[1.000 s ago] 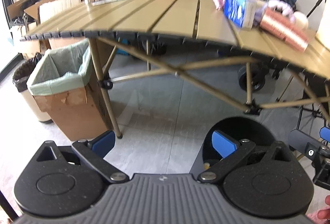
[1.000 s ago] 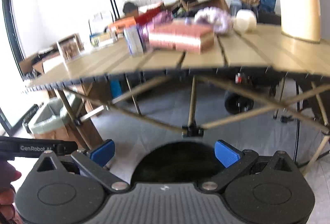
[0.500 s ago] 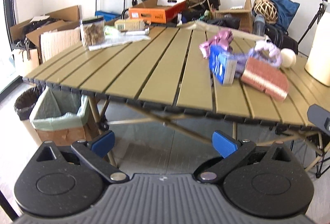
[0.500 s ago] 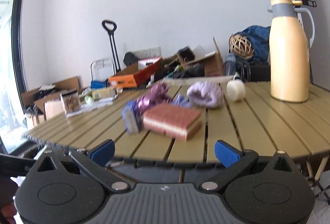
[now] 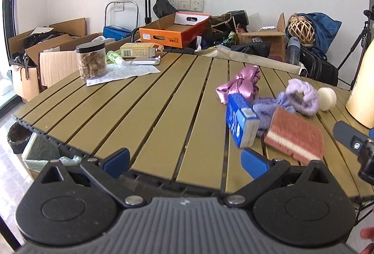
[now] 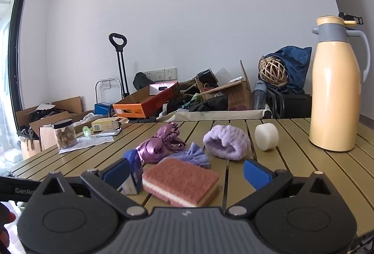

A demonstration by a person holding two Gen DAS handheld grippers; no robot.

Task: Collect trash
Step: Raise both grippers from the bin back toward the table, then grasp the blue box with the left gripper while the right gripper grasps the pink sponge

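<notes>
We look out over a slatted table point(image 5: 149, 111) and there is plenty on it. Far left stands a clear jar point(image 5: 91, 60) with a black lid, resting on a printed sheet of paper point(image 5: 126, 73), with a yellow carton point(image 5: 138, 51) and a silvery packet point(image 5: 146, 61) behind it. Far right rises a tall cream thermos jug point(image 6: 334, 104). Beyond the far edge, boxes, bags and an orange cardboard tray point(image 5: 173, 32) crowd the wall.

Near the right side lies the cluster: a blue box point(image 5: 242, 124) tipped on its edge, a pink sponge point(image 6: 181, 181) just beside it, a shiny pink cloth point(image 6: 160, 145) behind, a lavender scrunchie point(image 6: 225, 145), a bluish knit piece point(image 6: 194, 155) and a white round puck point(image 6: 266, 136).

Our left gripper point(image 5: 184, 161) hangs at the near table edge, jaws spread wide and holding nothing; the blue box sits just past its right fingertip. Below the near left corner a lined bin point(image 5: 39, 155) peeks out.

Our right gripper point(image 6: 187, 172) is spread wide too, empty, with the pink sponge lying between its blue fingers point(image 6: 256, 174) and the blue box partly hidden behind the left one. Whether either finger touches anything, we cannot tell.
</notes>
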